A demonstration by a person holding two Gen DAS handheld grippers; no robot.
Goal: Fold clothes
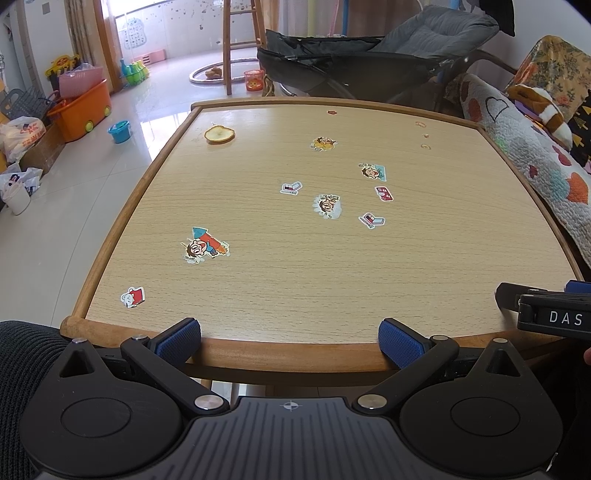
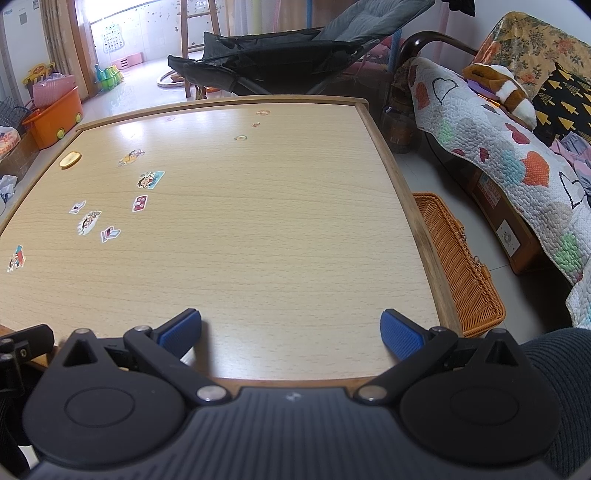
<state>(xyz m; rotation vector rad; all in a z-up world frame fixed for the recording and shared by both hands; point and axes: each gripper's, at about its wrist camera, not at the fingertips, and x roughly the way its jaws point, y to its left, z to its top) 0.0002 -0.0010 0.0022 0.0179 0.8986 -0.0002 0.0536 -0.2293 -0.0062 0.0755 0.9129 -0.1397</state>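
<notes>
- No garment lies on the tabletop [image 1: 295,280]; folding has not begun, all remains.
- Left hand-held gripper [image 1: 290,341] spread wide, empty.
- Right hand-held gripper [image 2: 291,332] likewise spread, empty.

Bright daylight comes from the window [image 1: 147,33] at the far left, leaving white glare on the floor [image 1: 159,110] and table [image 2: 155,127]. Sharp focus; edges bend and darken.

Both wrist views over table [image 1: 295,258]
</notes>
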